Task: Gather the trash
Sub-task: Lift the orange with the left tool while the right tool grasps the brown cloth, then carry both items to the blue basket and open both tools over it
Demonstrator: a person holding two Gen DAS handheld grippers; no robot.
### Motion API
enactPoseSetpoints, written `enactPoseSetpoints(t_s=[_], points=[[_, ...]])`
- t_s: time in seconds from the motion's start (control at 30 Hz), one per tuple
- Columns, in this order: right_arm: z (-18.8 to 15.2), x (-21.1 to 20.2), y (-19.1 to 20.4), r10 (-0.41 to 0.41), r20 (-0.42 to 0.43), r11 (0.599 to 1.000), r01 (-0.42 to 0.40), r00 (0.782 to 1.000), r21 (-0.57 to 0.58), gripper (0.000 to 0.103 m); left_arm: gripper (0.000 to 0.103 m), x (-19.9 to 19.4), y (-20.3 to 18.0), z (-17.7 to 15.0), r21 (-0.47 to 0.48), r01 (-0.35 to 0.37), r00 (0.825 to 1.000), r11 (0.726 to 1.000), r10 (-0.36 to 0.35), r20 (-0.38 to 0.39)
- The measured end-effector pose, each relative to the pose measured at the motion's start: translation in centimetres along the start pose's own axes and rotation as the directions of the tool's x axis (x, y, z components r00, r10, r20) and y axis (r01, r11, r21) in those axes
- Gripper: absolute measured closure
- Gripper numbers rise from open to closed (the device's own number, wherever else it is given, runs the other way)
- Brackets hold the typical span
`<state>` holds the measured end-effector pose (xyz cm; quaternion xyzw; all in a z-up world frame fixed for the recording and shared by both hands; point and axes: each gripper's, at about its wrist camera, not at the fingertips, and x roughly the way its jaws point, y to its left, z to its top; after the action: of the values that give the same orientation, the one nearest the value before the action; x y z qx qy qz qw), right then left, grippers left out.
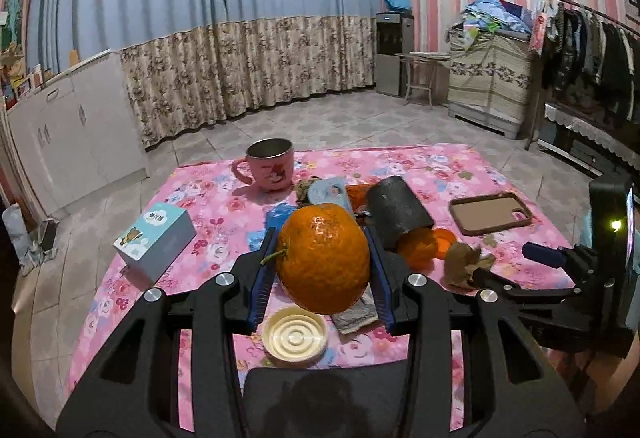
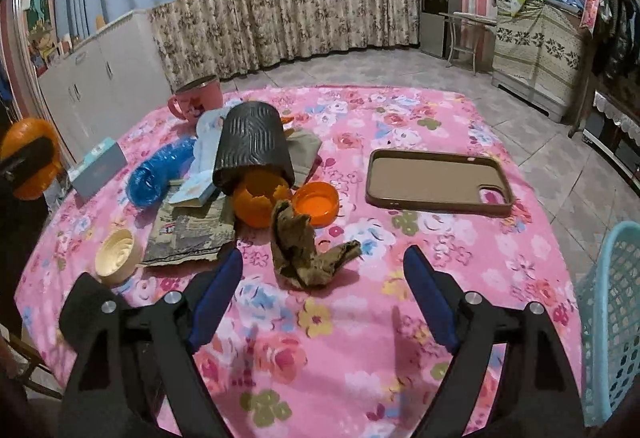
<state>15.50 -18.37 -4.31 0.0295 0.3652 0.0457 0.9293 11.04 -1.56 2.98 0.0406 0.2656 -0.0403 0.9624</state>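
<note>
— Where's the trash you're after?

— The crumpled brown scrap point(image 2: 308, 254) lies mid-frame on the pink floral cloth point(image 2: 460, 250), just below the orange peel point(image 2: 256, 204) and the tipped black cup point(image 2: 252, 148).

— And your grippers?

— Your right gripper point(image 2: 324, 294) stands spread wide, pinching nothing. Your left gripper point(image 1: 322, 258) clamps a whole orange point(image 1: 323, 258), centre frame, above the cream lid point(image 1: 295, 334).
</note>
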Motion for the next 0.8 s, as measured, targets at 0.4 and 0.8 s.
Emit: enactPoseSetpoints(t_s=[0.4, 0.8], points=[[0.7, 2.3, 2.4, -0.053, -0.004, 0.991, 0.052, 0.999, -0.125, 0.054, 0.060, 4.4, 1.7, 0.5, -0.034, -0.018, 0.999, 0.999, 0.017, -0.036], [1.2, -4.7, -1.3, 0.006, 0.100, 0.999, -0.001, 0.995, -0.053, 0.080, 0.060, 3.0, -1.0, 1.7, -0.003, -0.004, 1.000, 1.000, 0.004, 0.017]])
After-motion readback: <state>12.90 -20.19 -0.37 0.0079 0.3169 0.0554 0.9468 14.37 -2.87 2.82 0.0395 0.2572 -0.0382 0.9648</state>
